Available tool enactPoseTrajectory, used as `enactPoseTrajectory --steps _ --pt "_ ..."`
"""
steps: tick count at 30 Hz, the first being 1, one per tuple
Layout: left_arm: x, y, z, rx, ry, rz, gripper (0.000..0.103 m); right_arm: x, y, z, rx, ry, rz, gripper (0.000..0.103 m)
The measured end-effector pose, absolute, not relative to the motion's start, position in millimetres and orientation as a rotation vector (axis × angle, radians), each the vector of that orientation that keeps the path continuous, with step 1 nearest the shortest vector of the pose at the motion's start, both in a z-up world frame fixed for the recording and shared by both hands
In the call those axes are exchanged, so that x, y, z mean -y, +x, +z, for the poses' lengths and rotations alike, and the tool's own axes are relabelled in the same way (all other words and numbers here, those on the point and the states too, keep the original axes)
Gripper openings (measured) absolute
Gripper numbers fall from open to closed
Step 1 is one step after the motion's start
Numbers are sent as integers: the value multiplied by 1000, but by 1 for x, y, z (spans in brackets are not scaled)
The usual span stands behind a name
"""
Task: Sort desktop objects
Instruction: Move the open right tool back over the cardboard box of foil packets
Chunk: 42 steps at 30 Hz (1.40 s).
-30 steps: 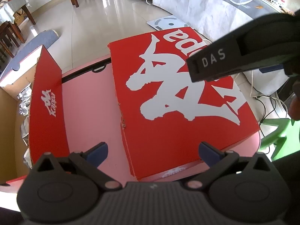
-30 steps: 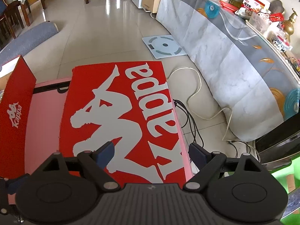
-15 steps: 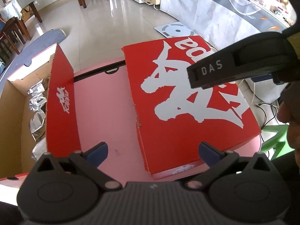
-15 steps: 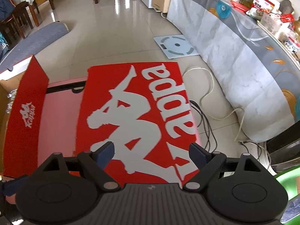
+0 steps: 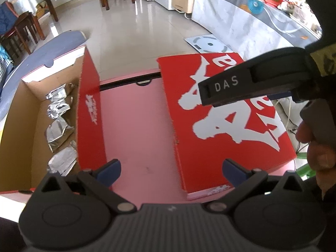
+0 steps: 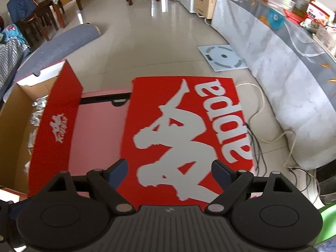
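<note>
Lid (image 6: pixel 189 130) beneath spread right tongs (image 6: pixel 170 173)

The red box lid (image 6: pixel 189 134) is seen to be smooth printed cardboard with a slight sheen, and the open box (image 5: pixel 25 113) beside it is lined with plain matt brown cardboard in which crinkled, shiny foil packets (image 5: pixel 57 107) are held. The pink table top (image 5: pixel 136 126) is shown as smooth and matt, while the floor (image 6: pixel 151 42) is made of glossy, reflective tiles. Matt black plastic with a ribbed section is seen on the right gripper (image 6: pixel 169 172), its fingertips (image 6: pixel 118 171) being covered in dull blue pads.
</note>
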<state>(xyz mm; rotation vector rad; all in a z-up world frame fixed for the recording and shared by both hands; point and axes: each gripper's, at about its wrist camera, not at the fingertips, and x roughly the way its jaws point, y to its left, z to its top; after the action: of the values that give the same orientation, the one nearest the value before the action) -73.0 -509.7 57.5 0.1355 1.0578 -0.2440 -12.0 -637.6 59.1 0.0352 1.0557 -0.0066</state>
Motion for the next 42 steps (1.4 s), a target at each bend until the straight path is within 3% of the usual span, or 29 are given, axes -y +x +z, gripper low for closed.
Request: enactPoseTrajectory --steps 42 --pt "379 -24 56 -1012 152 -33 103 512 23 56 -1057 20 197 87"
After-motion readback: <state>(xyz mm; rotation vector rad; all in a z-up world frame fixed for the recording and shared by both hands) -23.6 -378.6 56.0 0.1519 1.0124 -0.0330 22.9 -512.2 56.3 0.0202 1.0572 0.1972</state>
